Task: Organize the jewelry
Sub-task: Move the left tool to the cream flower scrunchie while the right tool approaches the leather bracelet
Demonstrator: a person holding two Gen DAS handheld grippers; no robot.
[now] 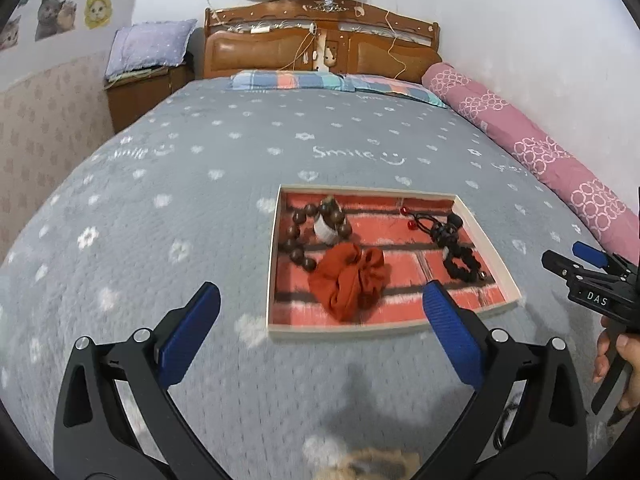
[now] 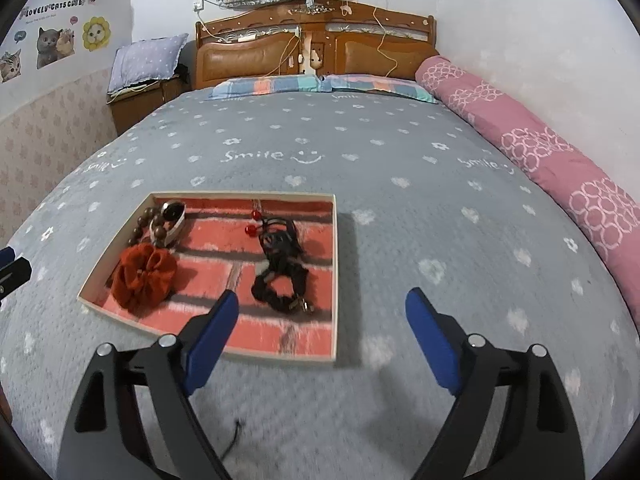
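Note:
A shallow tray (image 1: 273, 264) (image 2: 335, 272) with a red brick-pattern floor lies on the grey bedspread. In it are a rust-red scrunchie (image 1: 350, 280) (image 2: 143, 276), a brown wooden bead bracelet (image 1: 298, 236) (image 2: 158, 224) around a small white object, a black beaded bracelet (image 1: 462, 262) (image 2: 282, 290), black hair ties (image 1: 442, 228) (image 2: 280, 236) and red beads (image 1: 408, 218) (image 2: 252, 224). My left gripper (image 1: 320, 304) is open and empty, just in front of the tray. My right gripper (image 2: 322, 312) is open and empty over the tray's near right corner; it also shows in the left wrist view (image 1: 588, 268).
A rolled pink quilt (image 1: 532, 148) (image 2: 532, 140) lies along the bed's right side. Striped pillows (image 1: 332, 82) (image 2: 320, 84) and a wooden headboard (image 2: 316, 46) are at the far end. A bedside cabinet (image 1: 140, 92) stands at the left. A thin dark cord (image 2: 234, 436) lies near me.

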